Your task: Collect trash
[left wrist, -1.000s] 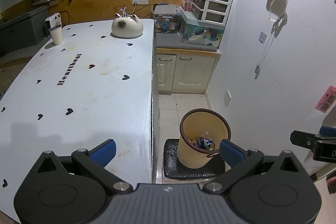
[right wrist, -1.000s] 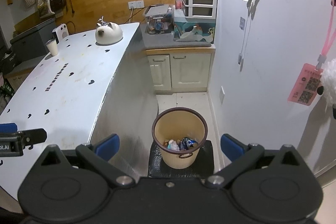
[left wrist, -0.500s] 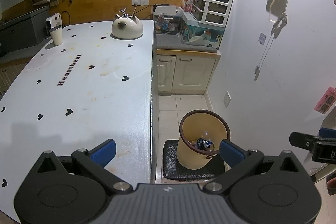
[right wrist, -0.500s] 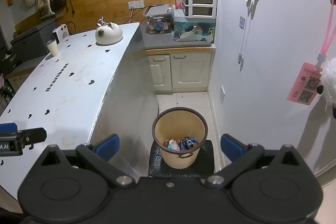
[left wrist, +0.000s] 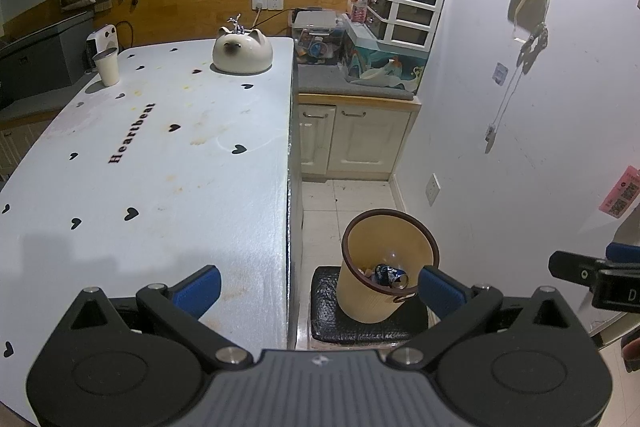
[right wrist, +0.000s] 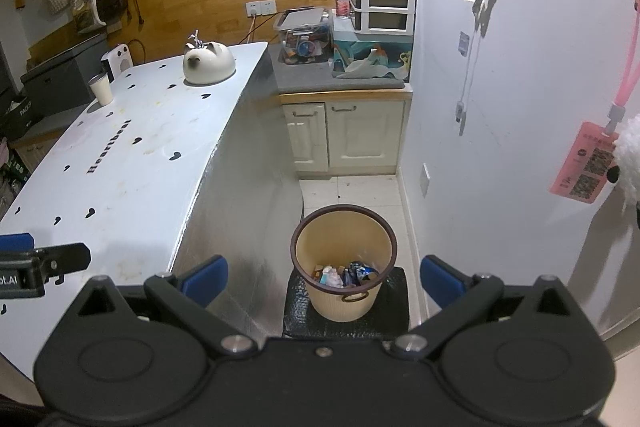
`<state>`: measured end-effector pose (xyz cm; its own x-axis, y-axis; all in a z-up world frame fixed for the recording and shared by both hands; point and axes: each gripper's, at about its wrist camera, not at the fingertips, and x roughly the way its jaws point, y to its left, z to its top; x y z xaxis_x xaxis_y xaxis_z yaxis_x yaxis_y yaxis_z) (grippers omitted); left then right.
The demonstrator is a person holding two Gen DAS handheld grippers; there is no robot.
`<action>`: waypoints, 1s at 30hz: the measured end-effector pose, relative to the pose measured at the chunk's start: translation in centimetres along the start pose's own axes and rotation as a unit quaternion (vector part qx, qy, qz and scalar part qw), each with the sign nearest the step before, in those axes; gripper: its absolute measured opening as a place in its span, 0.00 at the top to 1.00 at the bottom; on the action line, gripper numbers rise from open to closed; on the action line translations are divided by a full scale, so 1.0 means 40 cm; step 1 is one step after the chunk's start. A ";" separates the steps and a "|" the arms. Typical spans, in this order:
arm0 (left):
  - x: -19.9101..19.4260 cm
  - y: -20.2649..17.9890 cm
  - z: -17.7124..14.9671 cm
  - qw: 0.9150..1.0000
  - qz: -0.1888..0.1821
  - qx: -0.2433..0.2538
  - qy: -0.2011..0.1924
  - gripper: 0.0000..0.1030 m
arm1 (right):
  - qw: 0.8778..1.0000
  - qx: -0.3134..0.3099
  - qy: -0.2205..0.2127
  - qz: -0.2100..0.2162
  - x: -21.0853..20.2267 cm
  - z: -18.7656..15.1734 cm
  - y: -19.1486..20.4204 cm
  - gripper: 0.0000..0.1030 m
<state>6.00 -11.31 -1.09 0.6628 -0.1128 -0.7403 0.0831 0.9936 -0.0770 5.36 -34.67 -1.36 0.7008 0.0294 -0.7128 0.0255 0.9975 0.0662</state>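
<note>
A tan waste bin (left wrist: 362, 291) with a dark rim stands on a black mat on the floor beside the table; it also shows in the right wrist view (right wrist: 344, 301). Crumpled trash (right wrist: 346, 273) lies in its bottom, also seen in the left wrist view (left wrist: 388, 273). My left gripper (left wrist: 320, 285) is open and empty, above the table's right edge. My right gripper (right wrist: 324, 277) is open and empty, high above the bin. Each gripper shows at the edge of the other's view.
The white table (left wrist: 152, 155) with heart prints bears a paper cup (left wrist: 107, 67) and a cat-shaped white pot (left wrist: 242, 53) at its far end. A cream cabinet (left wrist: 352, 143) with clutter on top stands behind the bin. A white wall (left wrist: 520, 167) lies to the right.
Both grippers have stayed open and nearly still. The left view has shifted very slightly; the bin and trash have not moved.
</note>
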 end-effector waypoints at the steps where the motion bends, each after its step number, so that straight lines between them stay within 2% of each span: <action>1: -0.001 -0.003 0.002 1.000 0.001 -0.001 0.000 0.00 | 1.000 -0.001 0.000 0.000 0.000 0.000 0.000 0.00; 30: 0.001 -0.009 0.007 1.000 0.002 -0.001 0.000 0.00 | 1.000 -0.005 0.003 0.005 0.003 -0.001 0.003 0.00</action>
<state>6.20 -11.67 -0.89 0.6627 -0.1086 -0.7410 0.0793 0.9940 -0.0748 5.42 -34.55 -1.48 0.6967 0.0398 -0.7163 0.0112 0.9977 0.0663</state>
